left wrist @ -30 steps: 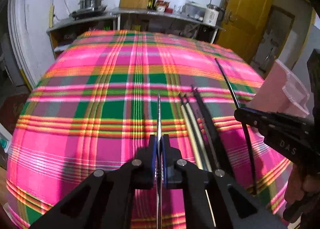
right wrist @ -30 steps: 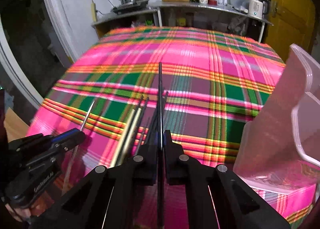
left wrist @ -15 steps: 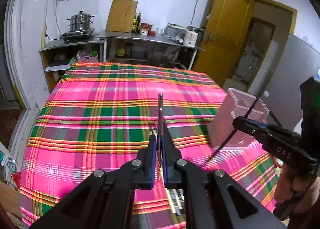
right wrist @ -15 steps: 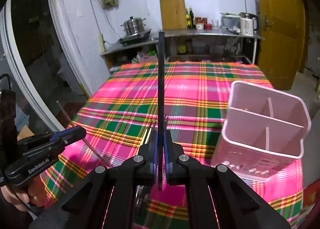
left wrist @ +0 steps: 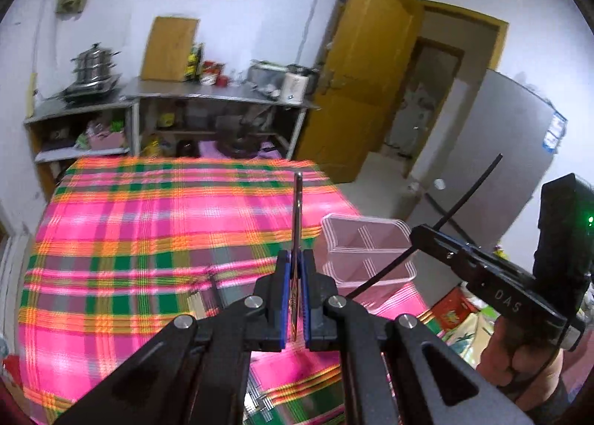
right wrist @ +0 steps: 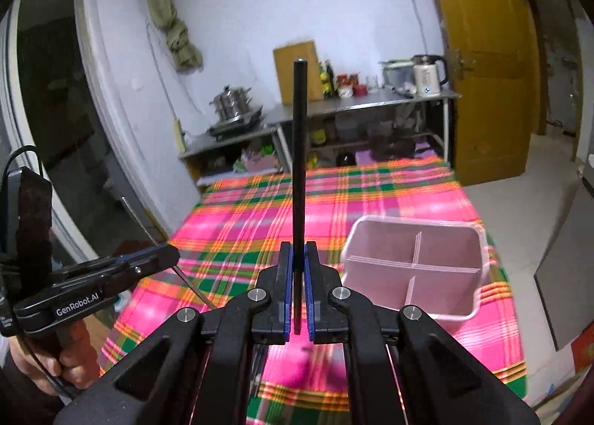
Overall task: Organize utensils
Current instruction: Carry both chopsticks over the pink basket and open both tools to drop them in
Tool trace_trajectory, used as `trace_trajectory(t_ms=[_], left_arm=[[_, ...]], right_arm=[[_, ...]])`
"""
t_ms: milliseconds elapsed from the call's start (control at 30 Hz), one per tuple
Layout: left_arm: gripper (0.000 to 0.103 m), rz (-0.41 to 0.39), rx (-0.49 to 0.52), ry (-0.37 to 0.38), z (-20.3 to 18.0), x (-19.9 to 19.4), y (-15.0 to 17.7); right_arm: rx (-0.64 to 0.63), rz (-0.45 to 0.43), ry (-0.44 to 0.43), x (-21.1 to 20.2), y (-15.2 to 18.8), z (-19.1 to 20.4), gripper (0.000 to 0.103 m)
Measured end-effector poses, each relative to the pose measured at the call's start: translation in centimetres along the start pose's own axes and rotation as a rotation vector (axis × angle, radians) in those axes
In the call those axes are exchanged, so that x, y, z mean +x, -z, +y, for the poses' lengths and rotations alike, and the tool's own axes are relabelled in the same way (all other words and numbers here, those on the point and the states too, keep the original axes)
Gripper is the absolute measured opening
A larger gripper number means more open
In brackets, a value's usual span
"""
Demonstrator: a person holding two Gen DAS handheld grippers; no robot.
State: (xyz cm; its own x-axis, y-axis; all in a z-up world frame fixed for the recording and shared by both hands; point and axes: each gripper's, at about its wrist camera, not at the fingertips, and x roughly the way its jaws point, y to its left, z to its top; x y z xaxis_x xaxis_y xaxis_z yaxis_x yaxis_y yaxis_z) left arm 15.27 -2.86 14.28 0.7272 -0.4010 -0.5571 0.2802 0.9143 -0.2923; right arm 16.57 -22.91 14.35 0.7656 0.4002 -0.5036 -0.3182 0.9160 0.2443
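My left gripper (left wrist: 295, 269) is shut on a thin metal chopstick (left wrist: 297, 209) that points forward over the plaid table (left wrist: 148, 239). My right gripper (right wrist: 298, 265) is shut on a black chopstick (right wrist: 299, 165), held well above the cloth. A pink divided utensil holder (right wrist: 415, 223) stands on the table just right of the right gripper and below it. In the left wrist view the holder (left wrist: 356, 217) lies between the two grippers, with the right gripper (left wrist: 419, 235) and its black chopstick (left wrist: 471, 183) beyond it. Several more chopsticks (left wrist: 200, 300) lie on the cloth.
A steel counter (right wrist: 364, 101) with a kettle, bottles and stacked pots runs along the far wall. A yellow door (left wrist: 367, 72) stands open at the right, and a grey fridge (left wrist: 493, 135) is beside the table. A person's hand (left wrist: 519, 354) grips the right tool.
Both grippers have risen well above the table, each keeping its chopstick. The holder, earlier seen from the side, now shows from above with its compartments open to view.
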Motion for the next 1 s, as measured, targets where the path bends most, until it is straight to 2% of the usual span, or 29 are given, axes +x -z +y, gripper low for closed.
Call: trace_trajectory(t_ms=[233,433,733,1000], left_arm=[[0.006,-0.02,0.041,0.087,-4.2,2.8,-3.3],[0.006,0.003,0.053,0.107,-5.5,6.6,-3.9],[0.006,0.113,-0.001,0.087,-3.6,12.0,-1.5],[0.006,0.171,-0.031,0.073,-2.9,14.4,0.5]], right_arm=[[0.049,-0.072,0.059,-2.1,-1.9,-3.3,0.006],[0.095,-0.062,0.081,-1.0,-1.8,-5.8,0.006],[0.15,0.046,0.081,3.5,0.4,-8.3,0.006],[0.165,0.145,0.091,6.8,2.7,-9.1,0.006]])
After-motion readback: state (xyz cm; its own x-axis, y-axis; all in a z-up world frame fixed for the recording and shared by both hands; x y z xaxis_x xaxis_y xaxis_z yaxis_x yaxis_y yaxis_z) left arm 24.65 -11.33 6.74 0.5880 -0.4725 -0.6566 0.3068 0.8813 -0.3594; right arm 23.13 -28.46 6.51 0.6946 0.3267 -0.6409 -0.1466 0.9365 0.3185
